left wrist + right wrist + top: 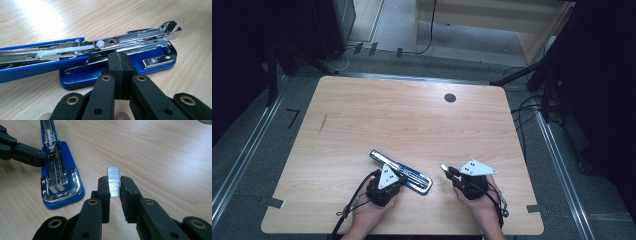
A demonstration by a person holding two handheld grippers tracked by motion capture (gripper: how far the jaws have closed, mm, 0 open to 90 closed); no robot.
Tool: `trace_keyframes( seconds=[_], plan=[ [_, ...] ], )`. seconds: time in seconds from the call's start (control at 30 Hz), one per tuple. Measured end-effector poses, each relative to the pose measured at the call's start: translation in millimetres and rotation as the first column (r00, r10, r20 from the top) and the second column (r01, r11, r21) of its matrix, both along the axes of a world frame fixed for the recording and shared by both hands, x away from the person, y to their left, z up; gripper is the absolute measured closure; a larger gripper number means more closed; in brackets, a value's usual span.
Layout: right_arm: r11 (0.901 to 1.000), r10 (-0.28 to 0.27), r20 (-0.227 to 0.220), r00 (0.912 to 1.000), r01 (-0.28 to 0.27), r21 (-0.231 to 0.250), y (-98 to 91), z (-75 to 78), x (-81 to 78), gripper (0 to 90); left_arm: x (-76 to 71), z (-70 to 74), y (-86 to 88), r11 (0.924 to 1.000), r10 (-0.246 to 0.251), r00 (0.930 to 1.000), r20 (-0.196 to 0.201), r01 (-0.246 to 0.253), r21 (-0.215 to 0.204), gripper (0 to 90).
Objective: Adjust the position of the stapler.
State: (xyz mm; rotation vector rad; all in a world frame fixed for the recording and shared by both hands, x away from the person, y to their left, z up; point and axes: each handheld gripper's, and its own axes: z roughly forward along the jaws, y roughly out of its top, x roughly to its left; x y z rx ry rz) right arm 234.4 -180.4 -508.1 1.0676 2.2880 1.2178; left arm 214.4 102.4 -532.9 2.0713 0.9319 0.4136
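stapler, blue plastic body with chrome metal magazine (pixel 404 173), lying opened flat on light wood-grain table (pixel 412 120), near its front edge and a little left of centre; lid swung back so the magazine channel faces up, white plastic pusher visible in the rail in the left gripper view.

left gripper (pixel 120 67), black two-jaw tool: sits at the near side of the stapler, jaws brought fully together with nothing between the pads; closed tips rest against the side of the stapler at the edge of its blue base, just below the chrome magazine. seen from the right gripper view (pixel 37 157) the same closed tips meet the stapler's left flank about midway along.

strip of staples, small silver metal block (pixel 114 182): held upright between the pads of the right gripper (pixel 115 186), top of the strip standing proud of the jaw tips. jaws nearly closed, pressed on either face of the strip.

right gripper in the high view (pixel 447 169): to the right of the stapler, near but apart from it, jaws pointing toward the stapler's front end.

small dark round grommet (pixel 450 98), set in the table's far side.
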Motion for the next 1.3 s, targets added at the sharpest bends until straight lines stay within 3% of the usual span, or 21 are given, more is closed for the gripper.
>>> trace_keyframes(
  seconds=[1.3],
  plan=[
    [0.9894,0.144,0.003,0.9895,-0.144,-0.017,47.4,9.8,-3.5,79.7,-0.1,-0.2,-0.4,1.0000,0.004,1.0000,0.001,-0.004,-0.006,90.0]
  ],
)
